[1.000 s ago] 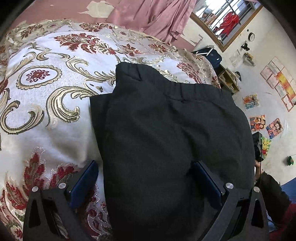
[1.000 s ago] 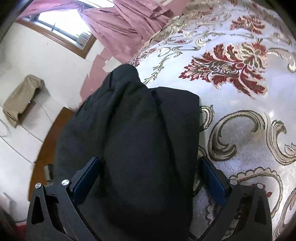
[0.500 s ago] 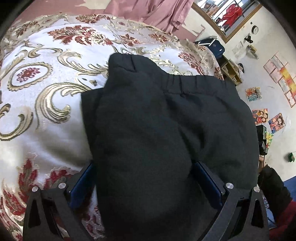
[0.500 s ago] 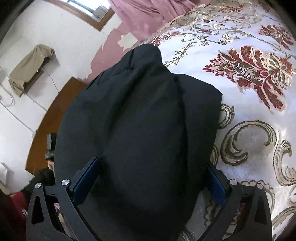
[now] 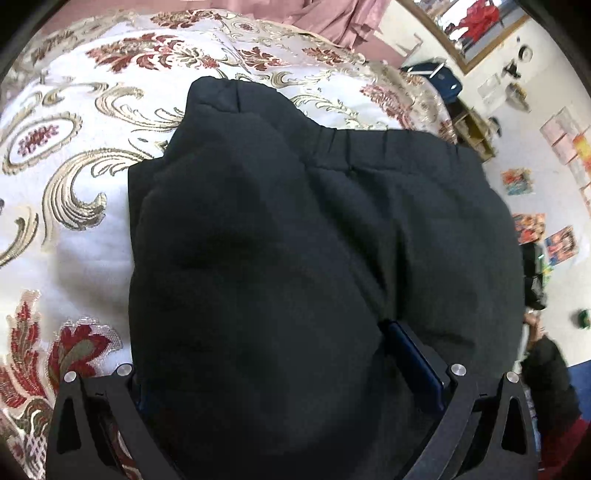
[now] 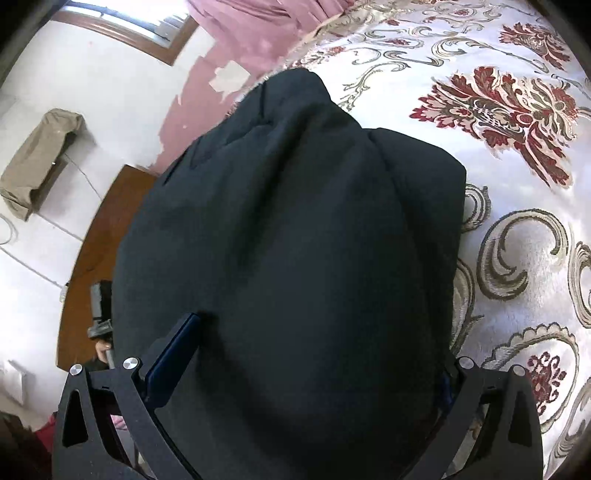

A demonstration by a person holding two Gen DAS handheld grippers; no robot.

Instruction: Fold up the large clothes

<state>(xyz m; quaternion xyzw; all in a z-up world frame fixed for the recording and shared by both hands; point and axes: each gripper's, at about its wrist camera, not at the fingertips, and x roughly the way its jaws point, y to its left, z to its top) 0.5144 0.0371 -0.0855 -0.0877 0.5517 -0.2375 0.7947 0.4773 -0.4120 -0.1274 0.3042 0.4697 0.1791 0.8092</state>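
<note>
A black garment, folded into a thick pad with its elastic waistband at the far edge, lies on the patterned bedspread. My left gripper is open and pressed into the near edge; the cloth bulges up between the fingers and covers the left one, while the right blue pad shows. In the right wrist view the same black garment fills the middle. My right gripper is open too, its left pad visible and its right one almost buried under cloth.
The white, gold and red bedspread spreads to the sides of the garment. Pink curtains hang behind the bed. A brown wooden board and tiled floor lie off the bed's edge. A person's dark sleeve is at lower right.
Both grippers have pushed further into the garment. The black cloth has bunched and risen between the fingers, now covering one pad of each gripper. Finger spacing is unchanged.
</note>
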